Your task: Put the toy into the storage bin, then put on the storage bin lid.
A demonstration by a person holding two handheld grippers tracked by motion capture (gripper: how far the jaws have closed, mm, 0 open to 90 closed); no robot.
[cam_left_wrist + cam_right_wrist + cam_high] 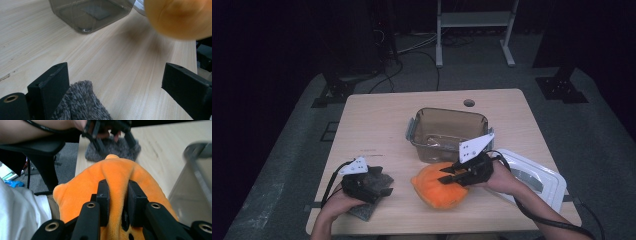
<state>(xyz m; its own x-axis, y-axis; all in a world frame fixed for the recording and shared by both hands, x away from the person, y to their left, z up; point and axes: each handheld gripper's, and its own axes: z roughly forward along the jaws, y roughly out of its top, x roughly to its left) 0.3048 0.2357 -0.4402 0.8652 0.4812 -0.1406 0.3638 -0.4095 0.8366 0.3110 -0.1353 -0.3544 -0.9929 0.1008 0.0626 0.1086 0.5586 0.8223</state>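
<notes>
The orange plush is sitting at the near middle of the table, just in front of the clear bin. The right gripper is pinching a fold of its top: in the right gripper view the two black jaws are standing close together with a ridge of orange plush squeezed between them, the pads pressing into the fabric. No table is showing beneath the plush in that view, so whether it is resting or lifted I cannot tell. In the left gripper view the plush is appearing as a blurred orange mass at the upper right, with a soft shadow on the wood below it.

To the left of the plush, and apart from it, the grey cloth is lying at the near left part of the table. The left gripper is resting over it, the person's hand behind it at the table's edge. Its jaws are standing wide apart in the left gripper view, with the grey cloth lying against the inner face of one jaw and bare wood across the rest of the gap; nothing is clamped.

The bin is standing open beyond the plush, near the table's middle. The white lid is lying flat to the right, under the person's right forearm, by the table's right edge
</notes>
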